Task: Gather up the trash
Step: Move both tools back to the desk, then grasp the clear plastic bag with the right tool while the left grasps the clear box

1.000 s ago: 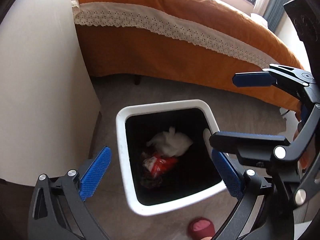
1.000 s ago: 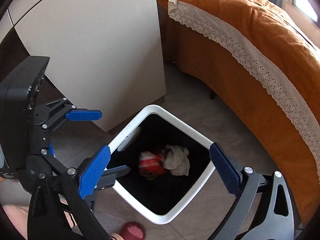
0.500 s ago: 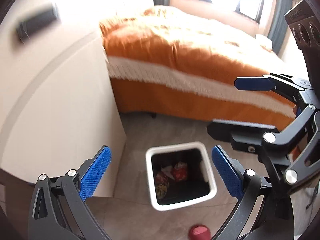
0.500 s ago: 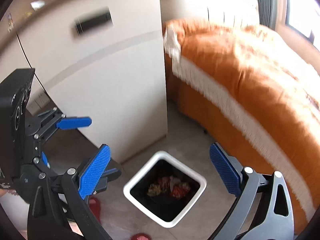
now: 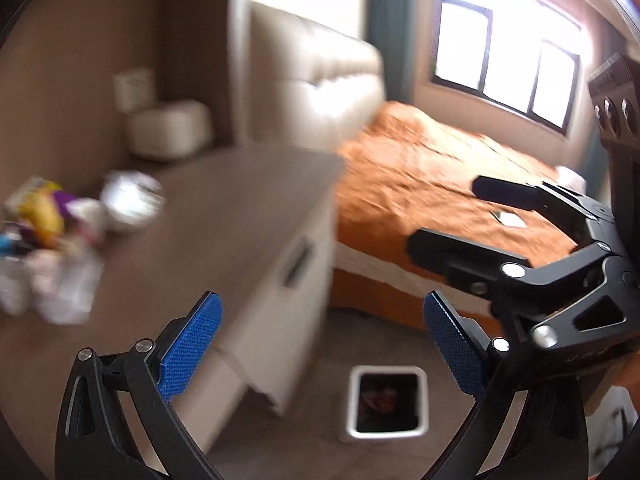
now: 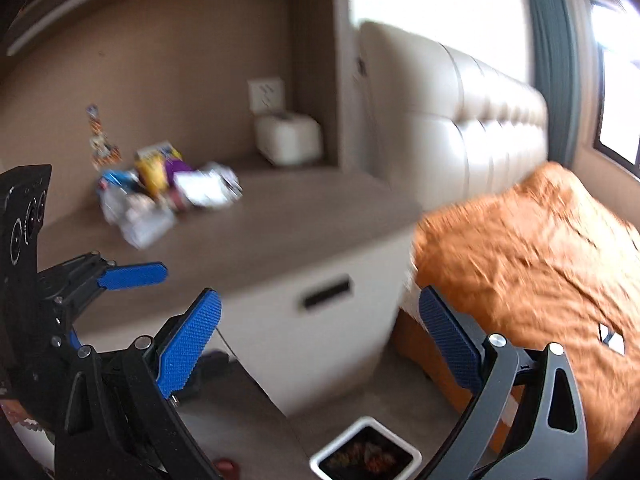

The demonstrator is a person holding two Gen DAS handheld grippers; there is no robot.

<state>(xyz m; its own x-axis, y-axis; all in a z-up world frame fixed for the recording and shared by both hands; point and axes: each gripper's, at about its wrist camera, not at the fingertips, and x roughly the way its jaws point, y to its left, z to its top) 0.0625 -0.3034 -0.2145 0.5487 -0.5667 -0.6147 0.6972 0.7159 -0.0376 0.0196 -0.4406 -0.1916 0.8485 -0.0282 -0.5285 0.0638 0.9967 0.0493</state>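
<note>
A blurred heap of wrappers and crumpled packets (image 5: 52,236) (image 6: 160,192) lies at the back left of a brown cabinet top (image 5: 224,216) (image 6: 280,232). On the floor below stands a white-rimmed black bin (image 5: 387,404) (image 6: 366,454) with trash inside. My left gripper (image 5: 320,344) is open and empty, high above the floor between cabinet and bin. The right gripper (image 6: 320,340) is likewise open and empty; it also shows at the right of the left wrist view (image 5: 452,216). The left gripper appears at the left of the right wrist view (image 6: 132,276).
An orange bedspread (image 5: 432,184) (image 6: 532,248) covers a bed to the right, with a cream padded headboard (image 6: 460,120). A white box-shaped appliance (image 5: 170,130) (image 6: 288,138) sits at the back of the cabinet top below a wall socket (image 6: 266,94). A window (image 5: 504,76) is far right.
Both grippers have risen and tilted up from over the bin; the bin has shrunk to the bottom of the views and the cabinet top with its trash heap has come into sight.
</note>
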